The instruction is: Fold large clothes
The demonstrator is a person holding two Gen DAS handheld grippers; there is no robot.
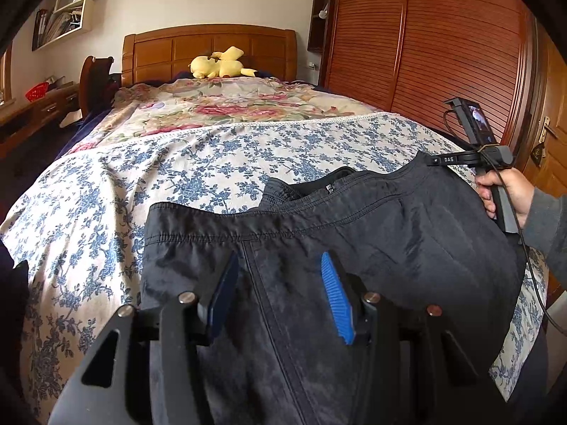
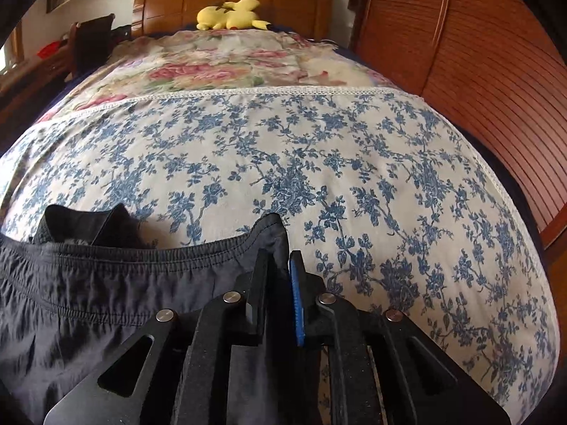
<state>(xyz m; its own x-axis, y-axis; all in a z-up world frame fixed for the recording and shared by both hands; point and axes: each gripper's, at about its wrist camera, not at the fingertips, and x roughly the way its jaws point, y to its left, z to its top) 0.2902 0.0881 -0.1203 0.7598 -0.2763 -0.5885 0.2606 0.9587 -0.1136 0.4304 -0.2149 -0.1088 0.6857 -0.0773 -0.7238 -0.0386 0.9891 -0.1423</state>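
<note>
From my left gripper I see its blue ribbed pads standing apart over the black, elastic-waisted nylon trousers, the fabric between them but not pinched; the trousers lie on the blue-flowered white bedspread; at the right, a hand in a grey sleeve holds my right gripper, whose tip meets the waistband corner; a yellow plush toy lies by the wooden headboard

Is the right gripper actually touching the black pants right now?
Touching. In the right wrist view the right gripper has its jaws shut on a pinched fold at the waistband corner of the black pants, with the fabric pressed between the pads.
</note>
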